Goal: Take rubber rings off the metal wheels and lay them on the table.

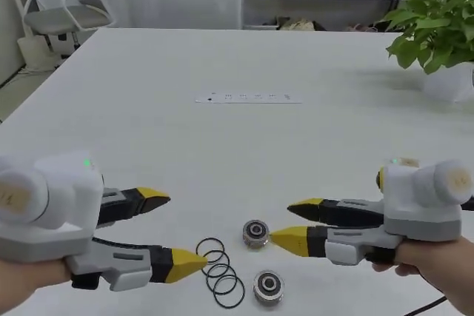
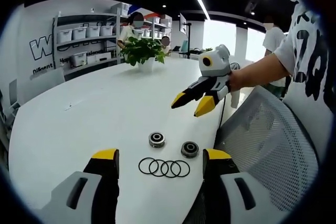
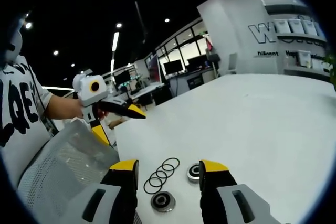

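Two small metal wheels lie flat near the table's front edge, one farther and one nearer. Several thin black rubber rings lie in an overlapping row just left of them. My left gripper hovers open left of the rings, and my right gripper hovers open with its lower tip beside the farther wheel. In the left gripper view the rings and both wheels lie between its jaws. The right gripper view has the rings and wheels low between its jaws.
A potted plant stands at the table's far right. A thin white strip with small marks lies mid-table. A mesh chair back sits close behind the front edge. White chairs stand beyond the far side.
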Available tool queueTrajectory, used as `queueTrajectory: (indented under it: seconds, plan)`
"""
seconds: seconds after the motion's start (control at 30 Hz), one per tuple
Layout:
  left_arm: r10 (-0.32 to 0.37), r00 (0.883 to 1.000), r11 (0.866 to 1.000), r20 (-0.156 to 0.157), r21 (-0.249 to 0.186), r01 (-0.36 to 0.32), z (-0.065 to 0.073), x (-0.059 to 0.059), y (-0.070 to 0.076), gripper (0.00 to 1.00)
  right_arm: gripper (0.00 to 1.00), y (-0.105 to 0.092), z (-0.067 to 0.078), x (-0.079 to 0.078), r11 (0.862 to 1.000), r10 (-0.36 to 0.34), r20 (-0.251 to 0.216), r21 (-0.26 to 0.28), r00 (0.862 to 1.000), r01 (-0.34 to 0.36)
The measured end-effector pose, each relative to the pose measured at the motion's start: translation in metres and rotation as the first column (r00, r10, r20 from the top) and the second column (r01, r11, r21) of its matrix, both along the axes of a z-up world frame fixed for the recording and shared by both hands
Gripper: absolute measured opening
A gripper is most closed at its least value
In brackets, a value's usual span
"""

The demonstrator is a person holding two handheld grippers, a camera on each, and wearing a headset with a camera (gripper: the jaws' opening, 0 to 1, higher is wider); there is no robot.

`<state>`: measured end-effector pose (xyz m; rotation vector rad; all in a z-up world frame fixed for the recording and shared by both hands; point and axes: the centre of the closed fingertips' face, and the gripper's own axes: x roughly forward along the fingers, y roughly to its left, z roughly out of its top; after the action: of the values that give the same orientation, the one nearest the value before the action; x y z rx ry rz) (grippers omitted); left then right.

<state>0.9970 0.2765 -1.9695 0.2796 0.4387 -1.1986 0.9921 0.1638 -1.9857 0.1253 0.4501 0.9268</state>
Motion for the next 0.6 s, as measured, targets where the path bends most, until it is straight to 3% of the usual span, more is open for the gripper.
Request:
queueTrajectory:
  seconds: [0.6]
  plan:
    - [0.014, 1.0, 1.0, -0.006, -0.001, -0.014, -0.001, 0.001, 0.003, 0.67, 0.55, -0.028, 0.001, -0.011, 0.997, -0.043, 0.045, -0.062, 0.998, 0.046]
